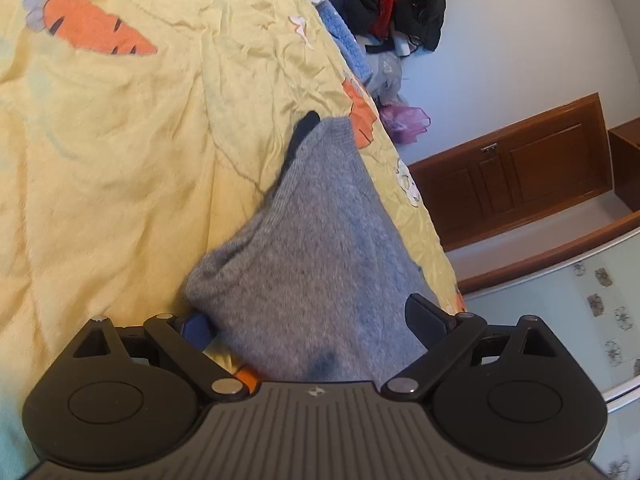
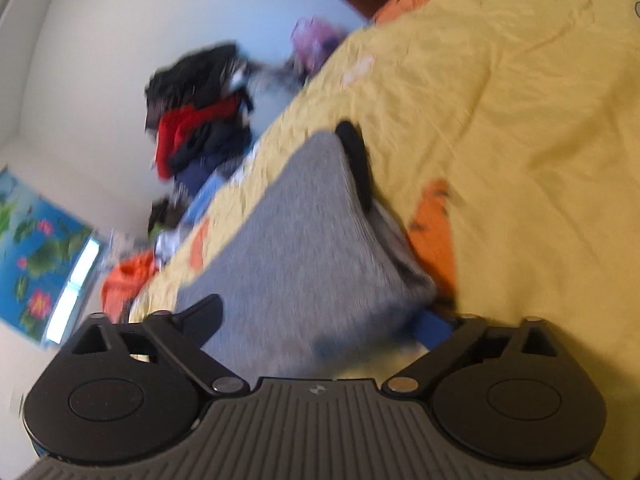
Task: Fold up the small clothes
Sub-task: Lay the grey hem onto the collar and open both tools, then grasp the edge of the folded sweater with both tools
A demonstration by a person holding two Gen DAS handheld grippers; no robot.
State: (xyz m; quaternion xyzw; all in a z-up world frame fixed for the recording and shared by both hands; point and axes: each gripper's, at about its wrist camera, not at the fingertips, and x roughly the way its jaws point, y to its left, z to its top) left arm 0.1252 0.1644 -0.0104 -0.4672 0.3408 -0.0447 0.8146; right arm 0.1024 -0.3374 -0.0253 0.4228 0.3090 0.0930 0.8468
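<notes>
The grey knit garment (image 1: 316, 248) lies on the yellow carrot-print bedspread (image 1: 120, 152), near the bedspread's edge, and runs straight back between the fingers of both grippers. In the left wrist view the left gripper (image 1: 316, 326) stands wide open around the garment's near end: one black fingertip (image 1: 424, 316) sits on the grey knit at the side toward the bedspread's edge, and the other finger is mostly hidden under the cloth's folded corner, only a blue pad showing. Whether either pad pinches the fabric cannot be told. A black trim (image 1: 300, 140) shows at the garment's far end.

The right wrist view is blurred. There the right gripper (image 2: 320, 322) is also spread wide over the same garment (image 2: 304, 248), a black fingertip (image 2: 208, 312) lying on the grey cloth at the side toward the bedspread's (image 2: 520, 160) edge and a blue pad at the other side, beside the cloth's folded corner. Its grip on the cloth cannot be told either. The black trim (image 2: 358, 160) shows here too.

Only the left view shows the wooden cabinet (image 1: 520, 176) beyond the bedspread's edge, and the heap of dark and red clothes (image 1: 392, 0) sharply. Only the right view shows the blue flower picture (image 2: 36, 252) on the wall and an orange cloth (image 2: 124, 284) off the bedspread's edge; the heap (image 2: 200, 120) appears there smeared
</notes>
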